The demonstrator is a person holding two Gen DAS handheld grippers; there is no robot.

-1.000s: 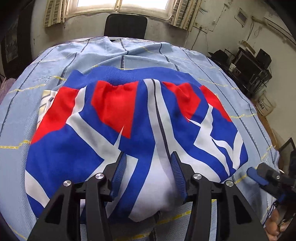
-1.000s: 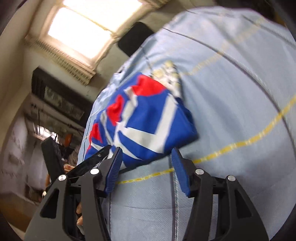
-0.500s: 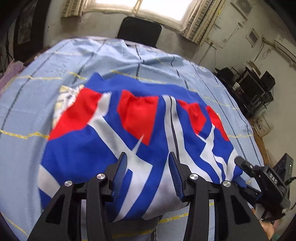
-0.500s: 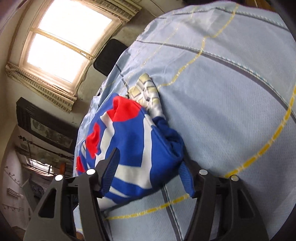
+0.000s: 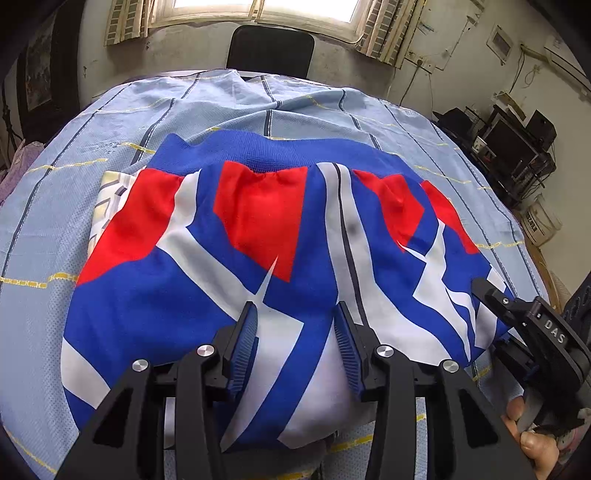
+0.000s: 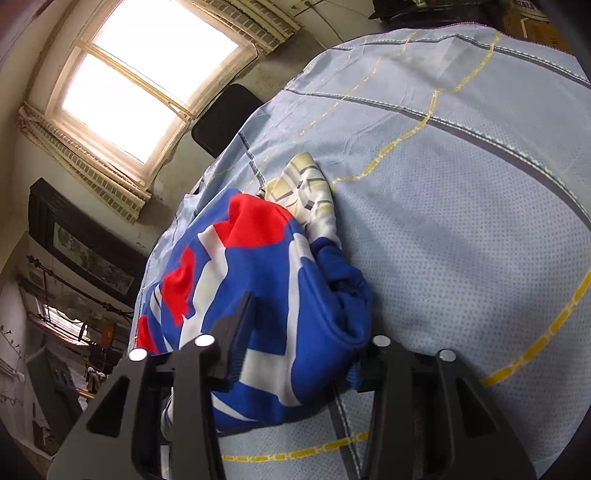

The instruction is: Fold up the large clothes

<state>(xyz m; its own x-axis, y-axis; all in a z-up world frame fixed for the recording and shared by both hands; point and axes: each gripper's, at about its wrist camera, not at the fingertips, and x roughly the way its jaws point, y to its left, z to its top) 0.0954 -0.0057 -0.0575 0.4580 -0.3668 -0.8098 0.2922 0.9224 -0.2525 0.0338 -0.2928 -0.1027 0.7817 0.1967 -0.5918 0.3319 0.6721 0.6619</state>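
Note:
A blue, red and white jacket [image 5: 258, 236] lies folded on the light blue checked sheet [image 5: 110, 122]. My left gripper [image 5: 295, 336] is open, its fingers resting over the jacket's near edge. My right gripper [image 5: 491, 295] shows at the jacket's right end in the left wrist view. In the right wrist view the right gripper [image 6: 299, 332] is open and straddles the bunched end of the jacket [image 6: 258, 277], one finger on top and the other at the fold beside the sheet [image 6: 461, 221]. A patterned lining [image 6: 306, 184] sticks out at the far end.
A black chair [image 5: 269, 48] stands behind the far edge under the window [image 5: 266, 5]. Shelves with electronics [image 5: 517, 147] stand at the right. The sheet extends wide around the jacket.
My right gripper has moved in onto the jacket's end, which now sits between its open fingers. My left gripper has shifted slightly over the near edge and stays open.

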